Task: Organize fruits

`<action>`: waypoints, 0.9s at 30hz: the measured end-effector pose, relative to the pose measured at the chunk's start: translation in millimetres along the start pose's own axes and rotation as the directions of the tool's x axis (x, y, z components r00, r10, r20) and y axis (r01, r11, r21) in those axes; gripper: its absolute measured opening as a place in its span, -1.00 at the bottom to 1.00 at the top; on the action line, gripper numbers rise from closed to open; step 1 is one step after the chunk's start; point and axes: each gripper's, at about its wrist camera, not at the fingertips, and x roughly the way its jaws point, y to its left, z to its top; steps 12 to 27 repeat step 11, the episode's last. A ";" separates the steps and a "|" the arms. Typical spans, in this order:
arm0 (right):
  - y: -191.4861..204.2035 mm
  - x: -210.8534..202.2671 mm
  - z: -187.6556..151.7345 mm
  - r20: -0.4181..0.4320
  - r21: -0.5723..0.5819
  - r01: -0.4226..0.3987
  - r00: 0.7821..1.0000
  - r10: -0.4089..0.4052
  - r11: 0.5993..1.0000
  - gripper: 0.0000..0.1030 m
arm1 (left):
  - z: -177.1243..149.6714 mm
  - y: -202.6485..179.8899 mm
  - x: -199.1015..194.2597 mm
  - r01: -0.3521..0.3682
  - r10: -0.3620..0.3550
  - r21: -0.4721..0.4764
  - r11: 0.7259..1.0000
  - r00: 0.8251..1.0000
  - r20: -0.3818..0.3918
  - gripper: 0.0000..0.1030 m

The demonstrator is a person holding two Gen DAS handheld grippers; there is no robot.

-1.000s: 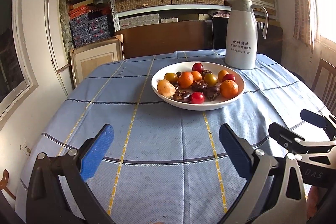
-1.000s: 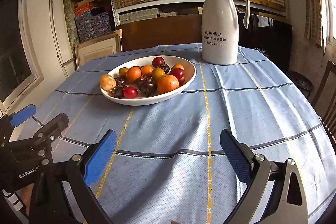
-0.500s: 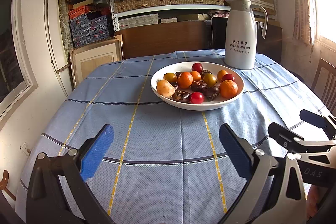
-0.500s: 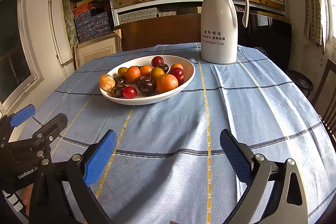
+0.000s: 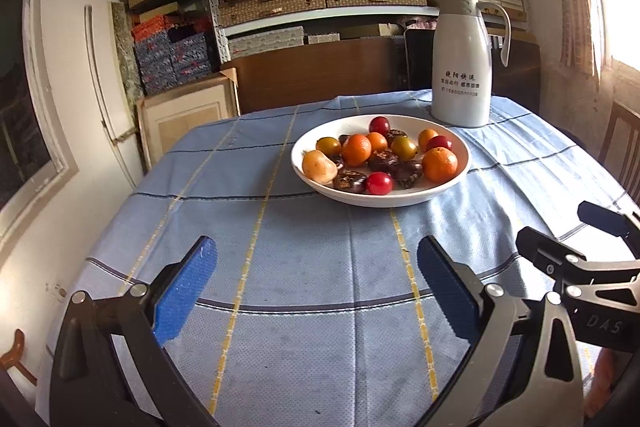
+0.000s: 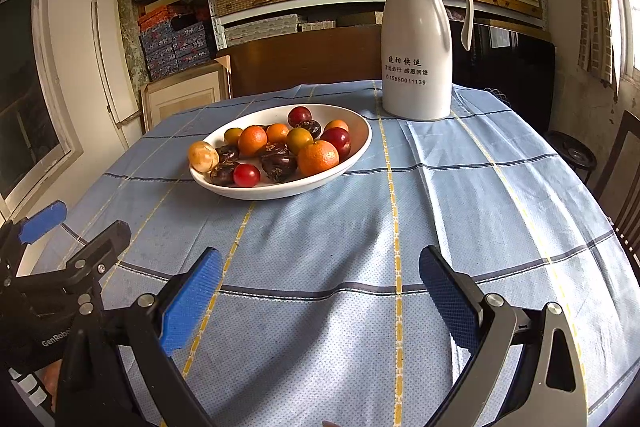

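Since the frame one second back, both cameras have drifted slightly: the plate sits a touch higher and nearer in each view; nothing on the table has changed place.

Left gripper [image 5: 316,267]: jaws spread wide, blue pads facing each other, nothing between them but bare cloth. Right gripper [image 6: 320,269]: same state, jaws spread wide, empty.

White plate [image 5: 460,169] of fruit lies ahead of the left jaws, beyond the tips and offset toward the right finger. From the right wrist the plate [image 6: 362,147] lies ahead and offset toward the left finger. Both grippers are well apart from it.

Plate contents, left wrist view: large orange [image 5: 439,164] at the right rim, second orange [image 5: 356,149], red cherry tomato [image 5: 379,183] at the near edge, dark wrinkled fruits [image 5: 383,160] in the middle, pale yellow-brown fruit [image 5: 319,167] at the left rim.

View differences:
- Left wrist view shows the right gripper's black frame at the right edge, beside its own right finger.
- Right wrist view shows the left gripper's frame and one blue fingertip [image 6: 43,221] at the left edge.
- Right wrist view alone shows the round dark stand [image 6: 570,155] past the table's right edge.
- White thermos jug [image 6: 417,43] stands upright beyond the plate; its printed text is sharper here.
- Blue checked tablecloth [image 5: 312,227] covers the table in both.
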 end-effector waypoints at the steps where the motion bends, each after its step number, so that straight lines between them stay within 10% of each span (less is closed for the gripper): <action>1: 0.0 -0.1 -0.1 0.000 -0.001 0.001 1.000 -0.001 1.000 0.93 | -0.2 -0.1 -0.4 -0.003 0.003 0.002 1.000 1.000 0.003 0.91; 27: 4.1 -0.7 -0.8 -0.001 0.000 0.001 1.000 -0.001 1.000 0.93 | 1.0 5.3 -1.3 0.023 -0.023 -0.013 1.000 1.000 0.000 0.91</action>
